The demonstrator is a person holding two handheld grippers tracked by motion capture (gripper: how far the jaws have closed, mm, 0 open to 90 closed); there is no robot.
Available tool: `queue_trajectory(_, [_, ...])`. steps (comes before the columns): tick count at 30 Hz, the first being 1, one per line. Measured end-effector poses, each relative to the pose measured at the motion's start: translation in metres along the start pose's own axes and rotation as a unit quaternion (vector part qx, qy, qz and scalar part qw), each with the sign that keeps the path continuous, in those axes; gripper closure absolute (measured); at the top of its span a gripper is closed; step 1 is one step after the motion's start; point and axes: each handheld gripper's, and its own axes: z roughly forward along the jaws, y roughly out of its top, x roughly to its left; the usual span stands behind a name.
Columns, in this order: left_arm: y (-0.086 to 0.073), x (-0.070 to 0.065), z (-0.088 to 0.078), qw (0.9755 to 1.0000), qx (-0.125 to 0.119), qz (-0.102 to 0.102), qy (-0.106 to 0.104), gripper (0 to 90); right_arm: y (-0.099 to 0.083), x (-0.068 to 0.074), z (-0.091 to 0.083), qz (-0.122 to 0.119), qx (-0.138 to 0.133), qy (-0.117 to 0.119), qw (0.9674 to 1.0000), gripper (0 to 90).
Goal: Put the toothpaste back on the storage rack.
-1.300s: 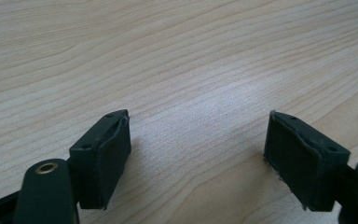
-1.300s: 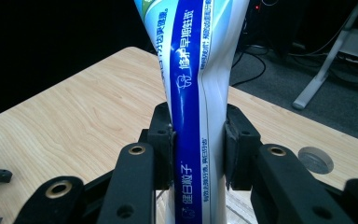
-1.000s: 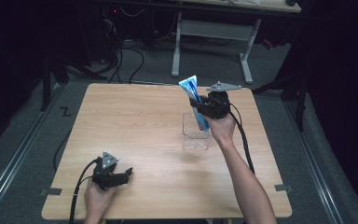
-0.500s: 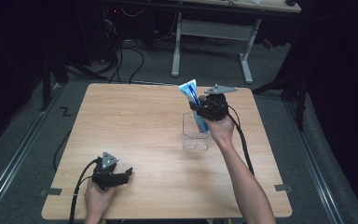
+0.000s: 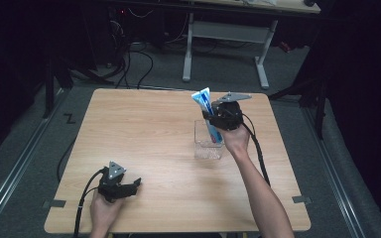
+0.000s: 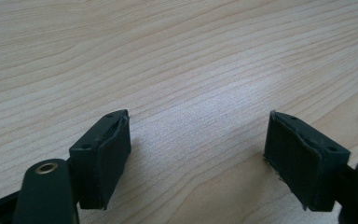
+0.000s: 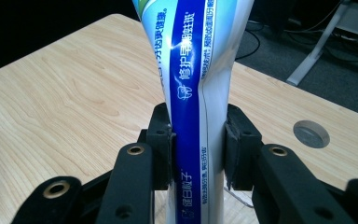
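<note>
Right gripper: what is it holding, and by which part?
The right gripper is shut on a blue-and-white toothpaste tube, pads pressing both sides of its body, below the flat wide end.

The black two-jaw left tool [image 6: 198, 158] sits low over the light wooden table [image 6: 177, 56] with wavy grain lines. Its two jaws stand far apart — one at the left, one at the right. Each jaw has a flat dark pad. Between them lies bare wood — nothing is gripped.
</note>
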Motion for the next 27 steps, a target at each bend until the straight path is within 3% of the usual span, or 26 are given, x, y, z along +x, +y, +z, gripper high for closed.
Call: queue_trajectory(27, [0.0,-0.0002,0.0001,1.0,-0.001,-0.001,0.0,23.1,-0.0091,-0.0026,0.0065,-0.013,0.036,-0.011,0.9992,67.1])
